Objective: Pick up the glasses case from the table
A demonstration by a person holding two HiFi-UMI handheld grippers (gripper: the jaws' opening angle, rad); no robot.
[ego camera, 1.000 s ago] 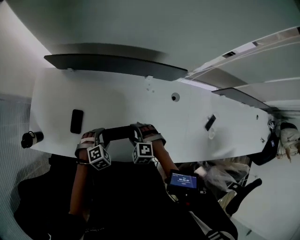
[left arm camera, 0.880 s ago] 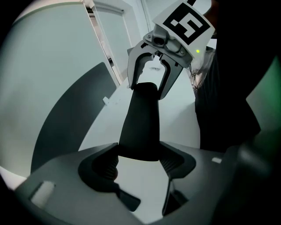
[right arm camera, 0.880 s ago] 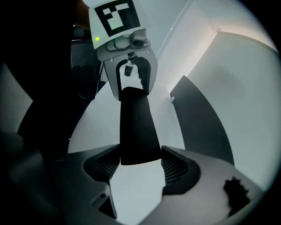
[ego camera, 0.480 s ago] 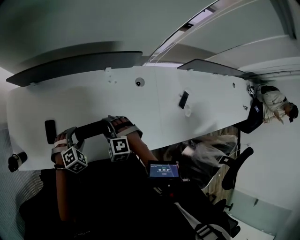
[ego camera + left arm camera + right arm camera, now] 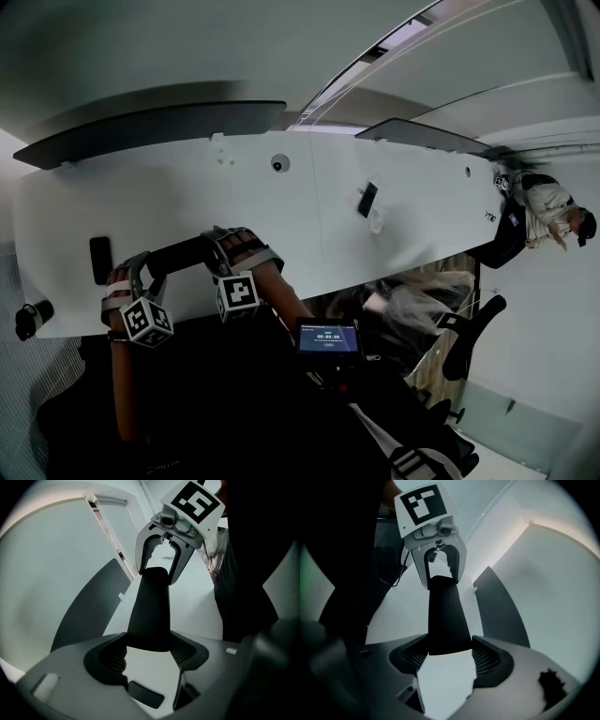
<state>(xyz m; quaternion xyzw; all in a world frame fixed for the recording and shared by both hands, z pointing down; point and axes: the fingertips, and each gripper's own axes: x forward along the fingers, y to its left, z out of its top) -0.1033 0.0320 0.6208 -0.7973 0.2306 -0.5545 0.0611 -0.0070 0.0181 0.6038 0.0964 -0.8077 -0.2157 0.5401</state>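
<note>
**Operator:** Where is the container, and what does it hold?

**Technician:** The black, oblong, hard-shelled glasses case (image 5: 183, 256) spans between your two tools, over the near part of the long white bench (image 5: 309, 230). Its contents cannot be seen.

**Operator:** State of the tongs?

**Technician:** Your left tongs (image 5: 148, 268) are clamped on one end of the glasses case, with both ribbed pads pressing its sides. Your right tongs (image 5: 223, 250) are clamped on the opposite end in the same way.

**Operator:** What lies around them?

**Technician:** Nearest is a flat black rectangular slab (image 5: 100, 260). It lies on the bench just left of your left tongs, not touching them. A black cylindrical object (image 5: 28, 320) sits by the bench's near left corner; you cannot tell whether it rests on the bench. Well to your right lie a small round fitting (image 5: 277, 164) and a small black rectangular item (image 5: 367, 199). Dark panels (image 5: 150, 131) stand along the far edge. A small lit screen (image 5: 328, 336) shows below your right arm. A person (image 5: 548, 202) is at the bench's far right end.
</note>
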